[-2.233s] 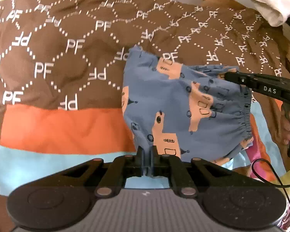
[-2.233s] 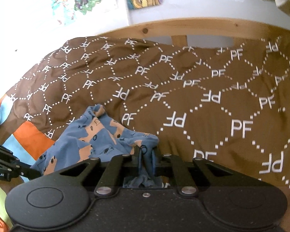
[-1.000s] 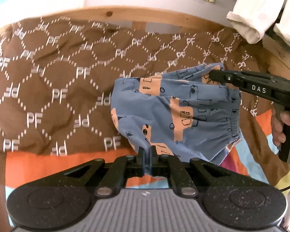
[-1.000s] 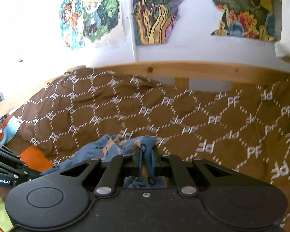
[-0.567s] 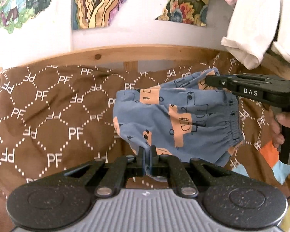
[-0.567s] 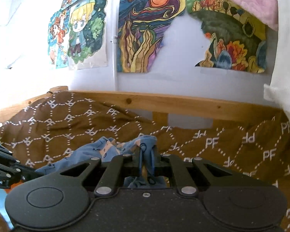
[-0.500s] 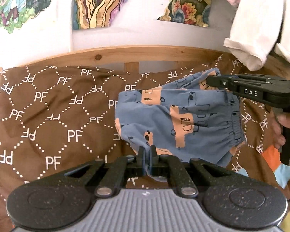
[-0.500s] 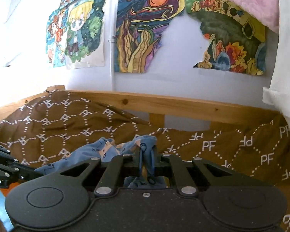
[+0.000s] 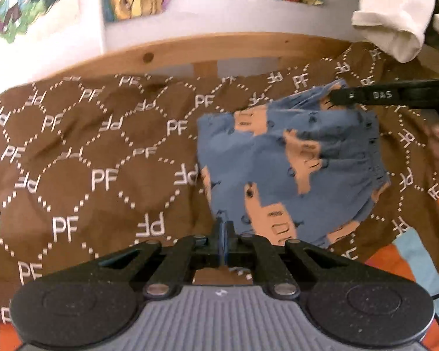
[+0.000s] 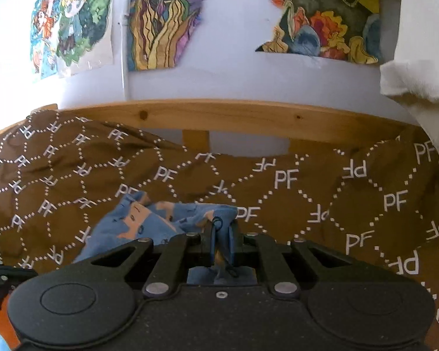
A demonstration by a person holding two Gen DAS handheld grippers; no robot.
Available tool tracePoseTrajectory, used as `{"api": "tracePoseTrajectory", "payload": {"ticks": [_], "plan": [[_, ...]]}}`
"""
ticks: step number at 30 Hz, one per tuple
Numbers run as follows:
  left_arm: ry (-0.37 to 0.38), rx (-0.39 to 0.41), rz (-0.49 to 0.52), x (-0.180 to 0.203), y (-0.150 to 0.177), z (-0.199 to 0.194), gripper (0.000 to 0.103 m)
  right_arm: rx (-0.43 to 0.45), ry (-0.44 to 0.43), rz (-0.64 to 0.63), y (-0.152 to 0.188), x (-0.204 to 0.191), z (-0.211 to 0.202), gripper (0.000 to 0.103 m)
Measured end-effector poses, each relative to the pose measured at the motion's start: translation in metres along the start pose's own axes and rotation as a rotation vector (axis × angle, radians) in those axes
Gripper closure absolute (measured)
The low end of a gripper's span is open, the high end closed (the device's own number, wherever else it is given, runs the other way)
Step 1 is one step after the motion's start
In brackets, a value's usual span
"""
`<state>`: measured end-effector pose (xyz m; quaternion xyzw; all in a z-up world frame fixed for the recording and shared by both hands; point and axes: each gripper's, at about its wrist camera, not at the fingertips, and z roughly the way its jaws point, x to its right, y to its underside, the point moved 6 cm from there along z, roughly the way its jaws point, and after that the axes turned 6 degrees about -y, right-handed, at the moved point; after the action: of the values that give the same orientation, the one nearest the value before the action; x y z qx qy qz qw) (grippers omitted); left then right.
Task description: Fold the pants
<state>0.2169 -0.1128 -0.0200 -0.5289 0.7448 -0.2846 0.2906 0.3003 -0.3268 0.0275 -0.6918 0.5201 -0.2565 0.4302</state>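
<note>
Pants point(image 9: 292, 161) hang stretched between both grippers above the brown blanket point(image 9: 87, 161): left gripper point(image 9: 224, 234) pinches the near corner, right gripper point(image 10: 221, 242) clamps the far waistband edge.

A bed with a brown blanket

The bed point(image 10: 243, 114) has a light wooden rail along its far side, next to the wall. A brown blanket point(image 9: 82, 152) lies on it — it has white dotted lines and the letters PF all over, and it looks a bit wrinkly. At the near edge the cover turns orange and light blue point(image 9: 409, 248) (just a small bit shows). The small blue pants point(image 9: 281, 172) are partly down on the blanket.
</note>
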Motion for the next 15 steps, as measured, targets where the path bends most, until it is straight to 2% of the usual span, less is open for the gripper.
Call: {"api": "tracePoseTrajectory", "payload": {"ticks": [2, 5, 11, 15], "plan": [[-0.003, -0.012, -0.011, -0.005, 0.002, 0.003, 0.102, -0.004, 0.001, 0.005, 0.001, 0.002, 0.001, 0.093], [-0.005, -0.035, -0.032, -0.012, 0.003, 0.006, 0.102, -0.013, 0.036, 0.001, 0.001, 0.004, 0.003, 0.085], [0.015, -0.082, -0.095, -0.02, 0.007, 0.007, 0.101, -0.025, 0.08, 0.021, 0.008, 0.011, 0.002, 0.048], [0.021, -0.094, -0.131, -0.023, 0.008, 0.005, 0.097, -0.018, 0.091, 0.039, 0.011, 0.013, -0.005, 0.023]]}}
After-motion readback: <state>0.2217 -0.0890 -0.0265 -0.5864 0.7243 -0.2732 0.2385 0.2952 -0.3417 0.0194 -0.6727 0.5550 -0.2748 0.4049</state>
